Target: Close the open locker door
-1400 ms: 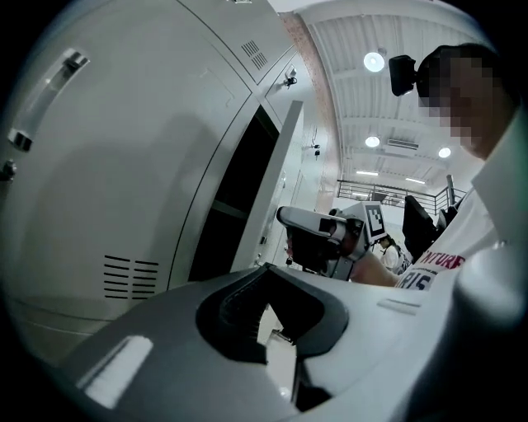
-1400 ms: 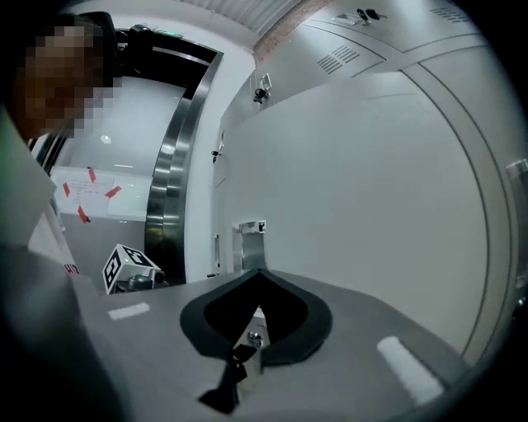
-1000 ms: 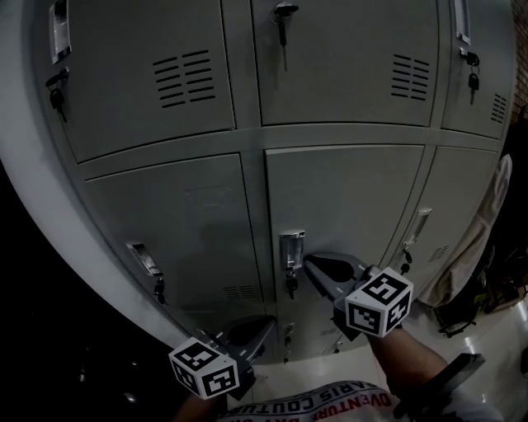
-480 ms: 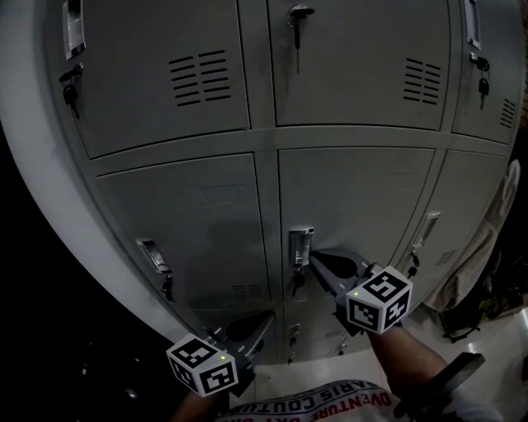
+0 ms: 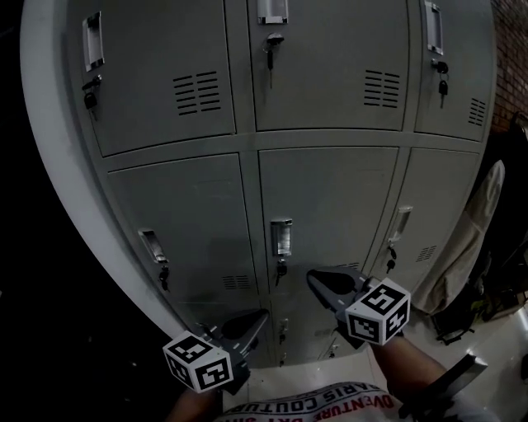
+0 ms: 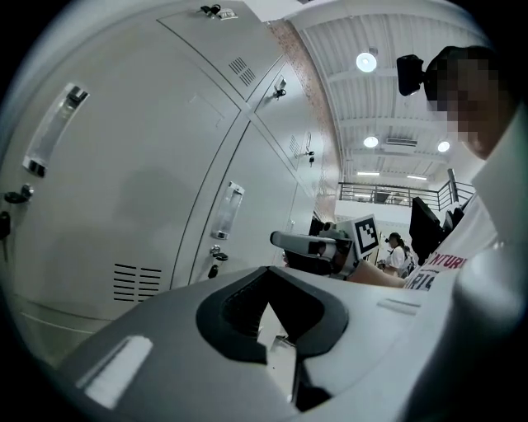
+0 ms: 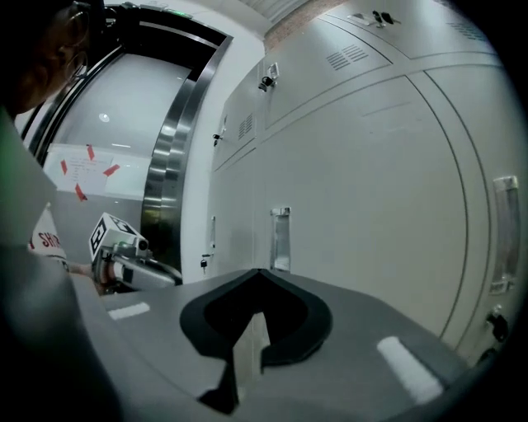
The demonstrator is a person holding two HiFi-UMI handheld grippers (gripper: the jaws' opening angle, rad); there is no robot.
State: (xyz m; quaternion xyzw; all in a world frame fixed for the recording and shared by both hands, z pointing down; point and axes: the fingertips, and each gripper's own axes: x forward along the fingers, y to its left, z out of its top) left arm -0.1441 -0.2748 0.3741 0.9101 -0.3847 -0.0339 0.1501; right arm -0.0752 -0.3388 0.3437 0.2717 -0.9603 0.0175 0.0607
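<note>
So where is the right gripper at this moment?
In the head view the right gripper is low, right of centre, just below and right of the middle locker door's handle.

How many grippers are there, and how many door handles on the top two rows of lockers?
door handles: 6
grippers: 2 (left gripper, right gripper)
Total: 8

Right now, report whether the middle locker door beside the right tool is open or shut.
Shut: the middle locker door lies flush, no gap along its edges in the head view.
</note>
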